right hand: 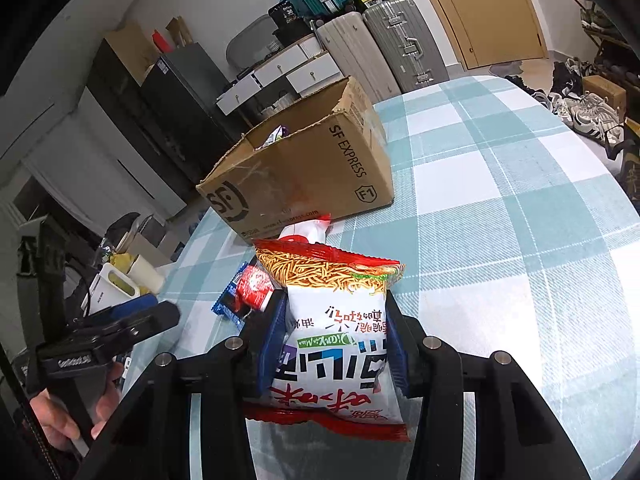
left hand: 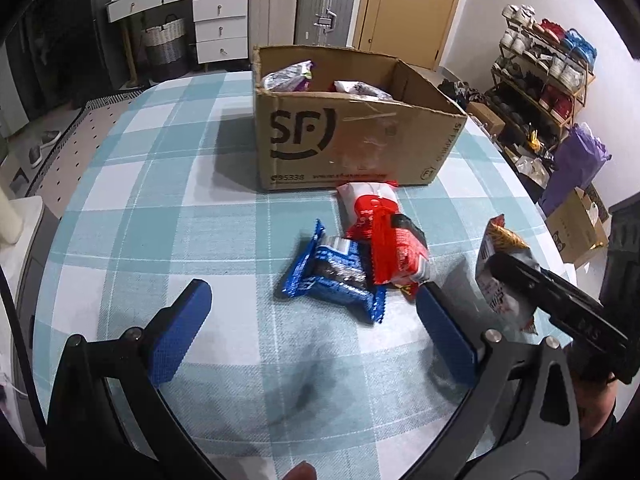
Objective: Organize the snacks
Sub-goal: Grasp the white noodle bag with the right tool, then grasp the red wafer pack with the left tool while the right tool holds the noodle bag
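Right claw [right hand: 336, 344], angled down, clamps a noodle packet [right hand: 340, 344]; left claw [left hand: 308, 328] hovers with pads apart.

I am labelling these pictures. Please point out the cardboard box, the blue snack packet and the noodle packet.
cardboard box [left hand: 340, 148], left wrist view, front wall.
blue snack packet [left hand: 332, 276], left wrist view, middle.
noodle packet [right hand: 336, 332], right wrist view, white middle.

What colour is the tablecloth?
The tablecloth is a light teal and white check, clearest in the left wrist view.

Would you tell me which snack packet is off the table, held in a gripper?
The noodle packet, clamped in the right gripper; the blue packet and red packets lie on the tablecloth.
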`<state>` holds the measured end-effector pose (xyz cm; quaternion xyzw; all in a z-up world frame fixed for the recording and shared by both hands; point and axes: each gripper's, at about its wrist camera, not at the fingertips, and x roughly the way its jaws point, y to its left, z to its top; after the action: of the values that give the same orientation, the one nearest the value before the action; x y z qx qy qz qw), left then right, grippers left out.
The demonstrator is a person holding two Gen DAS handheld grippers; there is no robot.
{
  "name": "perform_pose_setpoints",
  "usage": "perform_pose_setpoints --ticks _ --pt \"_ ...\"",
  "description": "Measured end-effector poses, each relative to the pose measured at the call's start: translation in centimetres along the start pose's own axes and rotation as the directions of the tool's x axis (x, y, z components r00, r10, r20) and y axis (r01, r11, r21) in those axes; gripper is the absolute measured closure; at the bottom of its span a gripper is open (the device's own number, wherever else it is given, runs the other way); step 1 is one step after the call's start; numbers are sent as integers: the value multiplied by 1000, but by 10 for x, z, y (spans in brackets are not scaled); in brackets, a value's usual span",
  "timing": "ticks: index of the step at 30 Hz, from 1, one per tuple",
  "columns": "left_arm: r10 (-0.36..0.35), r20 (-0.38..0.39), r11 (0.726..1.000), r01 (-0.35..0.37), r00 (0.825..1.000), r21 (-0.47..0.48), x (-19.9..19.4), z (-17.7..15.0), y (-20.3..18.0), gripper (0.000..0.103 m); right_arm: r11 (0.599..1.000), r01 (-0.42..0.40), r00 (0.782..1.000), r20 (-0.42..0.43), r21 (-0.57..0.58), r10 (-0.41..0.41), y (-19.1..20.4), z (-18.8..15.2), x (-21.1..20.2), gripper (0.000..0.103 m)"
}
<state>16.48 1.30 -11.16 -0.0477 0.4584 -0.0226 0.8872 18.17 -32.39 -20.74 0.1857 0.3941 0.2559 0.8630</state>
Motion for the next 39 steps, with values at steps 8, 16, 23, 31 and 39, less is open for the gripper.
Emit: perform_pose_setpoints --ticks 8,16,23,31,39 --pt "-23 -49 998 27 999 65 20 10 -32 1 999 -8 1000 18 37 7 -12 -7 -12 58" --pt "-52 -87 991 62 995 116 44 23 -55 1 998 -21 999 26 62 19 -22 -8 -19 58" --pt "18 -103 985 -1 995 171 67 25 -68 1 997 -27 999 41 75 24 -25 -11 -26 58" --pt "150 -82 953 -122 985 278 91 21 -85 1 995 -28 999 44 94 24 -31 -13 -29 58" --pt "178 -78 945 -149 981 290 100 17 -85 9 995 -28 999 45 99 23 -33 -13 -29 58"
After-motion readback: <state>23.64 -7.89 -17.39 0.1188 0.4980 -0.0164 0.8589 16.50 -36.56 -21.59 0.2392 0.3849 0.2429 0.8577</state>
